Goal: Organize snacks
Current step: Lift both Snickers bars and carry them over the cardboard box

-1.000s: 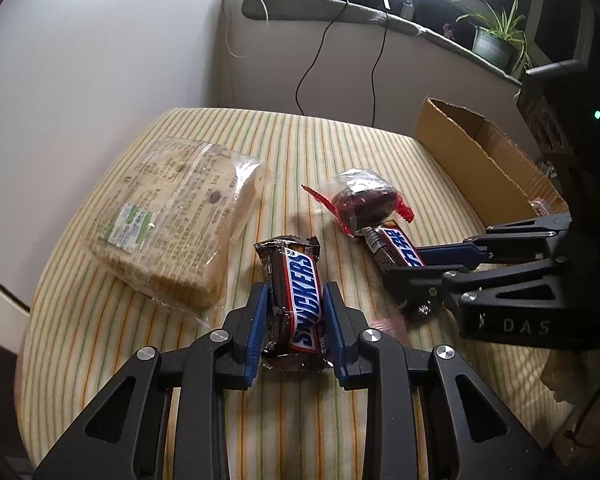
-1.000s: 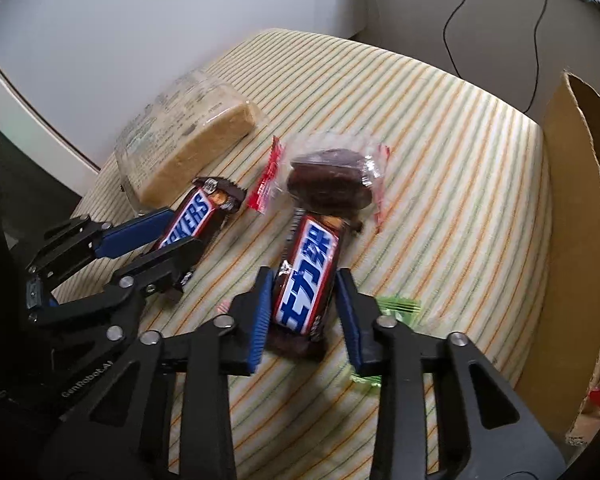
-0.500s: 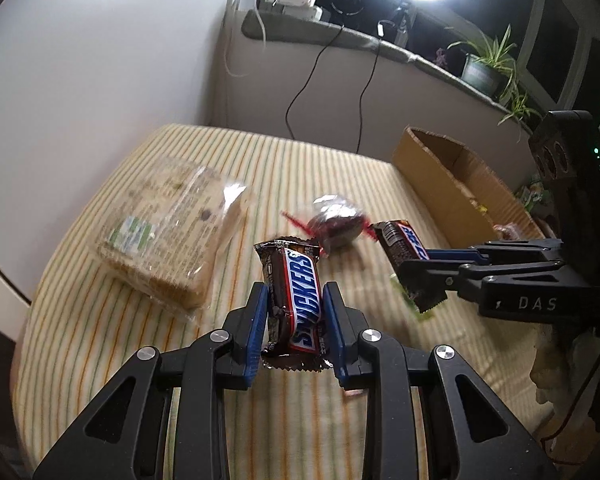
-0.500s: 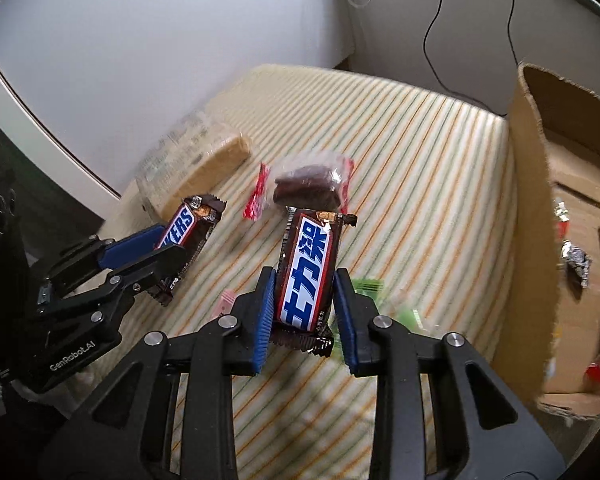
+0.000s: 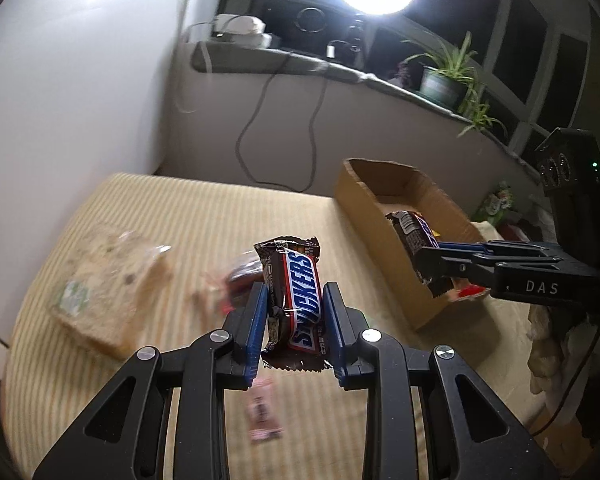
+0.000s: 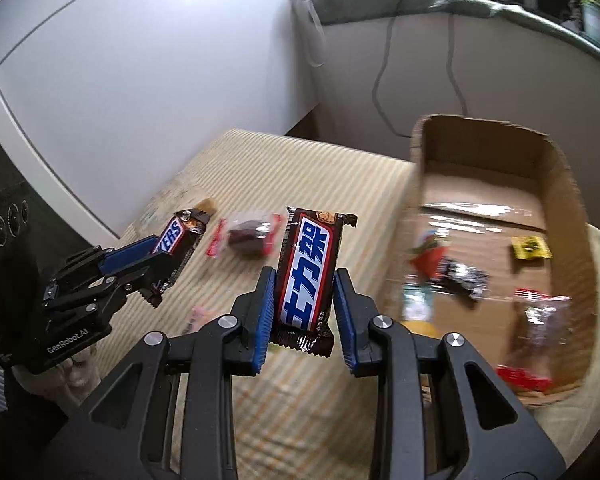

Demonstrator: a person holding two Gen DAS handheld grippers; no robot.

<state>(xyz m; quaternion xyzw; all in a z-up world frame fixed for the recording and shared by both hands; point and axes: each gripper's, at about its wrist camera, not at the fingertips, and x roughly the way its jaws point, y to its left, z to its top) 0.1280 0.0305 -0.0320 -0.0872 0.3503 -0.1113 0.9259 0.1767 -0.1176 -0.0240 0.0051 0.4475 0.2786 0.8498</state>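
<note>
My left gripper (image 5: 295, 320) is shut on a Snickers bar (image 5: 298, 300) and holds it above the striped table. My right gripper (image 6: 304, 312) is shut on a second Snickers bar with Chinese lettering (image 6: 308, 276), held up beside the open cardboard box (image 6: 418, 152). In the left wrist view the right gripper (image 5: 432, 264) holds its bar (image 5: 414, 232) over the box's near wall (image 5: 376, 216). In the right wrist view the left gripper (image 6: 148, 268) with its bar (image 6: 178, 234) hangs over the table's left side.
A clear-wrapped dark cake (image 6: 252, 236) and a bagged loaf of bread (image 5: 108, 284) lie on the striped cloth (image 5: 204, 216). A small pink packet (image 5: 264, 412) lies near the front. Several wrapped snacks (image 6: 464, 276) lie inside the box. Wall and window ledge stand behind.
Both grippers have lifted their Snickers bars off the table and moved right. The right gripper's bar has gone from beside the dark cake to the cardboard box.
</note>
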